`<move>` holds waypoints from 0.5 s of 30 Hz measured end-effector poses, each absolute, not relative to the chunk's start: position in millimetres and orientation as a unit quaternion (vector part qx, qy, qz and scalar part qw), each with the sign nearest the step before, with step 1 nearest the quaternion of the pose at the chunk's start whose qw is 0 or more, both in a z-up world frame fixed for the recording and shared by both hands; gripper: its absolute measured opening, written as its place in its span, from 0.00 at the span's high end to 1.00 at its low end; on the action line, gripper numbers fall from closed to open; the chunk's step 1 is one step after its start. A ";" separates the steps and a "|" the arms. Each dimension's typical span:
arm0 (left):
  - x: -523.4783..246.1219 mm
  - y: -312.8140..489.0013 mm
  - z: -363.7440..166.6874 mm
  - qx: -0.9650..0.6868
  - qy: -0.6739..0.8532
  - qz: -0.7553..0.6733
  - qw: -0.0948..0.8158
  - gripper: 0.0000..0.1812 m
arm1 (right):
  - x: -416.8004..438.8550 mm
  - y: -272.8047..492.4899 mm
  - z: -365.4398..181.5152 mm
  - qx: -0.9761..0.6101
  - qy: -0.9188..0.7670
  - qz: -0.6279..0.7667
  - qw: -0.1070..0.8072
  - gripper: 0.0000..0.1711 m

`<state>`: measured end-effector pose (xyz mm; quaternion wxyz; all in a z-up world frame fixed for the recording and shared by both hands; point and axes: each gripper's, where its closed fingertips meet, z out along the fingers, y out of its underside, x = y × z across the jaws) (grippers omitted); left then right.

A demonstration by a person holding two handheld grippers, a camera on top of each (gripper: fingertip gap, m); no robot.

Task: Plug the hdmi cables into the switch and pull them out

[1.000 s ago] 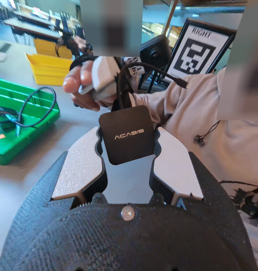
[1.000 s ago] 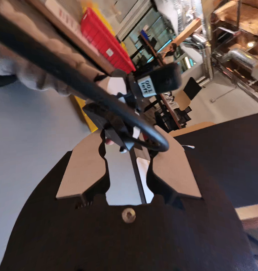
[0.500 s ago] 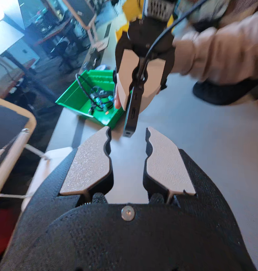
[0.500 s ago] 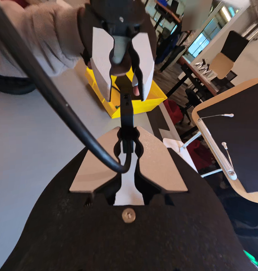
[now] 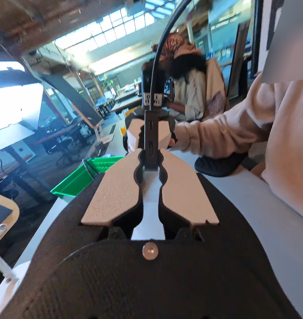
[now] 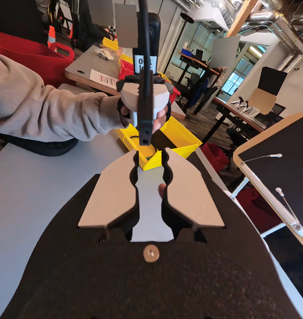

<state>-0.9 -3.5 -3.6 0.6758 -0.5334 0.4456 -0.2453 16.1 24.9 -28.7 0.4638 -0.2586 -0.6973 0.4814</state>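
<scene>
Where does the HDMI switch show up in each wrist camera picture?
Left wrist view: the switch stands edge-on at centre, clamped between the left gripper tips.
Right wrist view: the switch is at upper centre, held by the far gripper, just beyond the open right gripper.
Shared landmark: the black cable rising from the switch's top, seen in both views.

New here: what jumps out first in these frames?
The slim black switch, clamped edge-on in the left gripper, centre frame, with a black cable rising from its top. Opposite, the right gripper is open and empty, a yellow bin just beyond it.
</scene>
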 end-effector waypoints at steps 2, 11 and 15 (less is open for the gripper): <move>-0.9 -1.0 -5.2 -0.536 0.445 -0.239 0.677 0.92 | 12.2 21.3 -26.9 -0.254 -0.689 0.484 0.475 0.85; 3.2 23.2 -40.3 -0.593 0.460 -0.181 0.636 0.91 | -4.1 20.0 -42.7 -0.257 -0.723 0.369 0.524 0.91; -56.9 28.3 -35.2 -0.679 0.403 -0.081 0.608 0.78 | 1.8 39.6 -33.8 -0.275 -0.707 0.362 0.541 0.92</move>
